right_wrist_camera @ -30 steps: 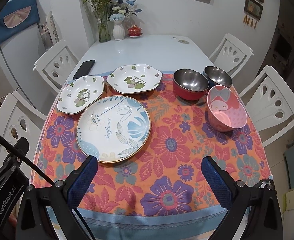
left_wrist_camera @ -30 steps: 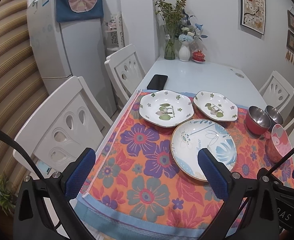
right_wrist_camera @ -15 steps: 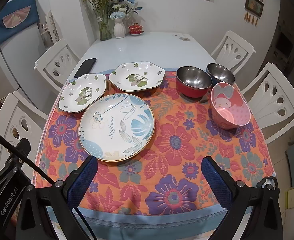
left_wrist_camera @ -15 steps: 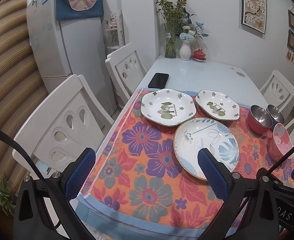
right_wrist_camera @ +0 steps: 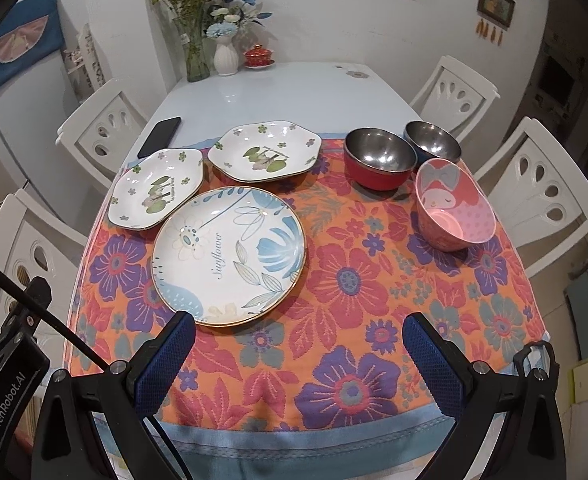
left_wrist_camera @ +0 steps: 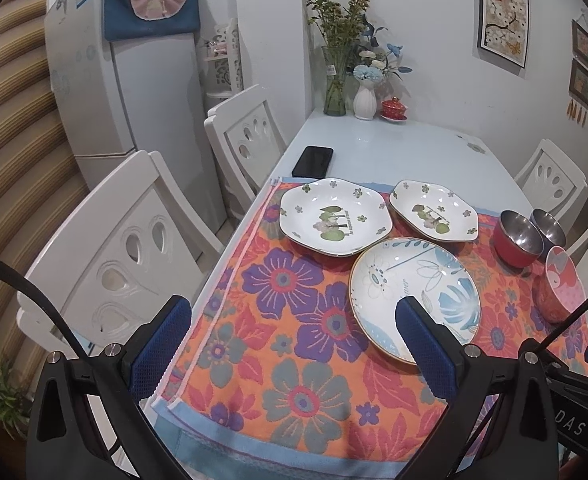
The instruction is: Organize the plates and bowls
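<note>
On the floral cloth [right_wrist_camera: 345,280] lie a round blue-leaf plate [right_wrist_camera: 230,254] [left_wrist_camera: 413,294] and two white octagonal plates, one at the left [right_wrist_camera: 156,188] [left_wrist_camera: 333,216], one behind [right_wrist_camera: 264,156] [left_wrist_camera: 433,210]. To the right stand a red steel-lined bowl [right_wrist_camera: 377,162] [left_wrist_camera: 517,238], a blue steel-lined bowl [right_wrist_camera: 433,142] [left_wrist_camera: 549,226] and a pink cartoon bowl [right_wrist_camera: 453,204] [left_wrist_camera: 561,290]. My left gripper [left_wrist_camera: 294,332] hangs open over the cloth's near left corner. Over the near edge my right gripper [right_wrist_camera: 299,344] is open too. Neither holds anything.
A black phone [left_wrist_camera: 313,161] lies on the bare white table [right_wrist_camera: 294,92] behind the cloth. Vases of flowers [right_wrist_camera: 226,56] and a red lidded cup [right_wrist_camera: 258,57] stand at the far end. White chairs [left_wrist_camera: 130,236] ring the table; a fridge [left_wrist_camera: 134,80] is at the left.
Both grippers have drifted slightly forward and up, so the plates and bowls sit a little lower and nearer in each view. Nothing on the table has moved.
</note>
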Demonstrator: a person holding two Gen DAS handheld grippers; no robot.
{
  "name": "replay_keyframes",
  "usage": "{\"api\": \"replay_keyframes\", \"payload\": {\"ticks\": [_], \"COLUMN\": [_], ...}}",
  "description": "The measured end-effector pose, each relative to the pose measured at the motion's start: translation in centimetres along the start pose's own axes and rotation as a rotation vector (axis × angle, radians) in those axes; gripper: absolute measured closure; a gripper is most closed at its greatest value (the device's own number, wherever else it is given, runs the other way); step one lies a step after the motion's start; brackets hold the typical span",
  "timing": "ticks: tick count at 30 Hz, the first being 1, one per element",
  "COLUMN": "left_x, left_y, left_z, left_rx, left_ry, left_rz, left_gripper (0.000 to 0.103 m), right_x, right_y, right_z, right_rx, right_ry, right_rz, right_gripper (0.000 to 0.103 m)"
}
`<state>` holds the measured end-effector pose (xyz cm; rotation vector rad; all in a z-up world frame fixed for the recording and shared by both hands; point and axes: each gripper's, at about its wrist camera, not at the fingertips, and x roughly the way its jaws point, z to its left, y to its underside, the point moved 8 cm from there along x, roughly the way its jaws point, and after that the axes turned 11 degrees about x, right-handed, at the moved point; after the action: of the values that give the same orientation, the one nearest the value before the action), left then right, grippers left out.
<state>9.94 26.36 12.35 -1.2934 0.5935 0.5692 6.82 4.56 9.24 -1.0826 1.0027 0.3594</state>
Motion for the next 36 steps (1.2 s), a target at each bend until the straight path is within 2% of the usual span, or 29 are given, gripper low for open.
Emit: {"api": "replay_keyframes", "payload": {"ticks": [16, 20, 27, 34, 36], "left_x": [2.6, 4.8, 10.2, 13.8, 14.8], "left_y": [-0.5, -1.0, -0.4, 0.2, 0.3], "left_z": [-1.3, -1.5, -3.8, -5.7, -6.0], "left_rx": [0.008, -0.011, 0.026, 0.049, 0.056], "left_ry": [0.030, 0.066, 0.128, 0.149, 0.157], "left_rz": [0.039, 0.076, 0.172, 0.209, 0.224], "left_gripper": [0.001, 0.001, 0.001, 0.002, 0.006], "right_x": [1.7, 3.2, 7.9, 13.3, 14.8], "right_y": [-0.8, -1.8, -3.5, -4.8, -5.2], "right_z": [-1.0, -1.2, -1.6, -0.9, -0.5], "right_rx": [0.001, -0.014, -0.043, -0.063, -0.073], "right_ry": [0.049, 0.042, 0.000, -0.050, -0.068], "right_rz": [0.030, 0.045, 0.094, 0.167, 0.184], "right_gripper": [0.000, 0.000, 0.001, 0.020, 0.020]}}
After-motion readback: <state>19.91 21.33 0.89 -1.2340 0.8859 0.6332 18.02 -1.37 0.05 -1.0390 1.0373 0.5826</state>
